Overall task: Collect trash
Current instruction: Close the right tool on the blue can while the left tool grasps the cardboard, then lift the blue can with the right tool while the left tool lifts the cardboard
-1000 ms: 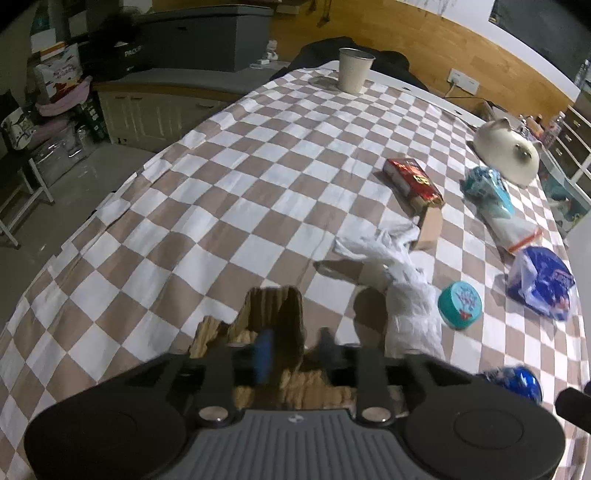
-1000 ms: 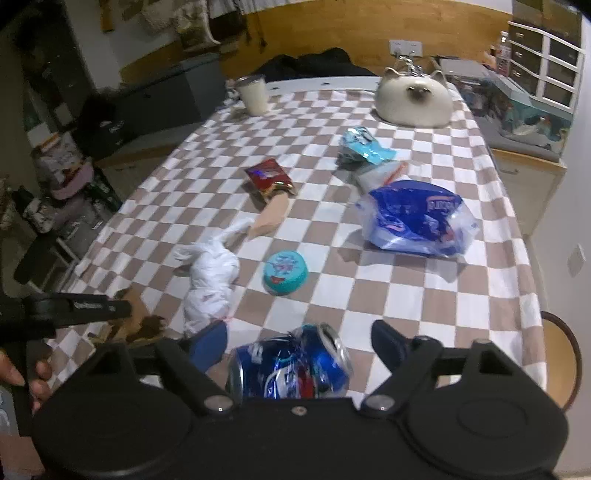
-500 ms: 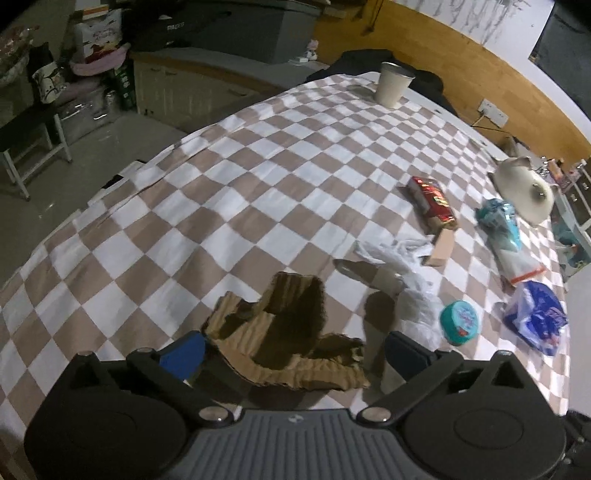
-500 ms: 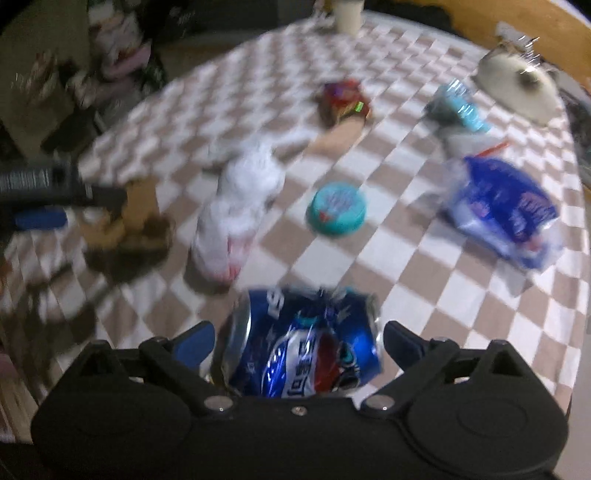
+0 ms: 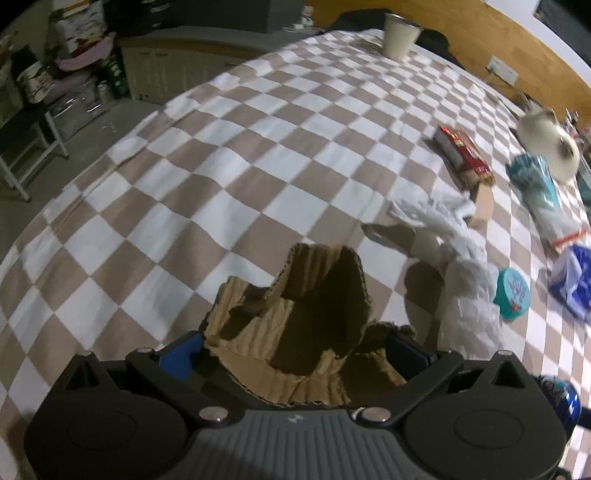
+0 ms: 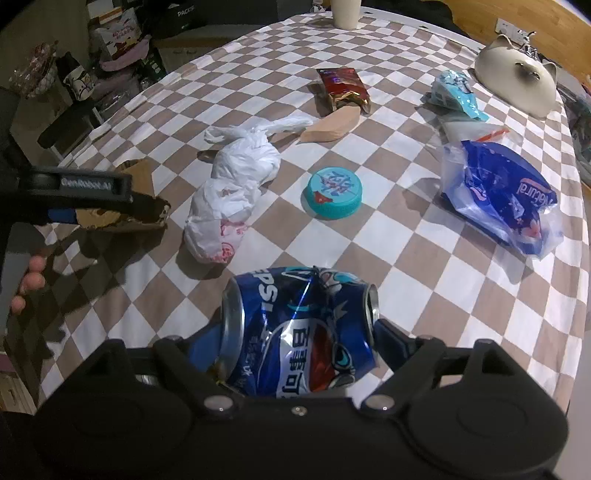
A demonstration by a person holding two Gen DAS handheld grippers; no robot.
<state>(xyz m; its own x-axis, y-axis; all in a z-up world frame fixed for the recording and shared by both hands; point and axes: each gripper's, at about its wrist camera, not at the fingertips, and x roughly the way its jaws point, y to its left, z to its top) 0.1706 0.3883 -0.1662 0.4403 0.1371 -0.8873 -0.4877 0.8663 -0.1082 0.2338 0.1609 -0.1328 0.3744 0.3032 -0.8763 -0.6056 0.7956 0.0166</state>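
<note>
A torn piece of brown cardboard (image 5: 314,295) lies on the checkered tablecloth (image 5: 221,166). My left gripper (image 5: 293,347) stands wide open around it, one blue pad at each side. In the right wrist view the same cardboard (image 6: 138,177) shows at the left, under the left gripper (image 6: 110,206). A crushed blue Pepsi can (image 6: 299,325) lies on its side between the fingers of my right gripper (image 6: 293,336). Those jaws are closing, with the pads close against the can's two ends. I see no squeeze on it.
Other litter lies on the cloth: a white plastic bag (image 6: 232,184), a teal lid (image 6: 332,192), a blue bag (image 6: 502,199), a red wrapper (image 6: 341,86) and a teal wrapper (image 6: 454,92). A cat-shaped ceramic (image 6: 517,77) and a cup (image 6: 345,13) stand at the far end. A person's fingers (image 6: 31,277) grip the left handle.
The left gripper let go of the cardboard, opened wide and sank around it. The right gripper dropped lower over the can and rolled, so the can now fills the gap between its fingers.
</note>
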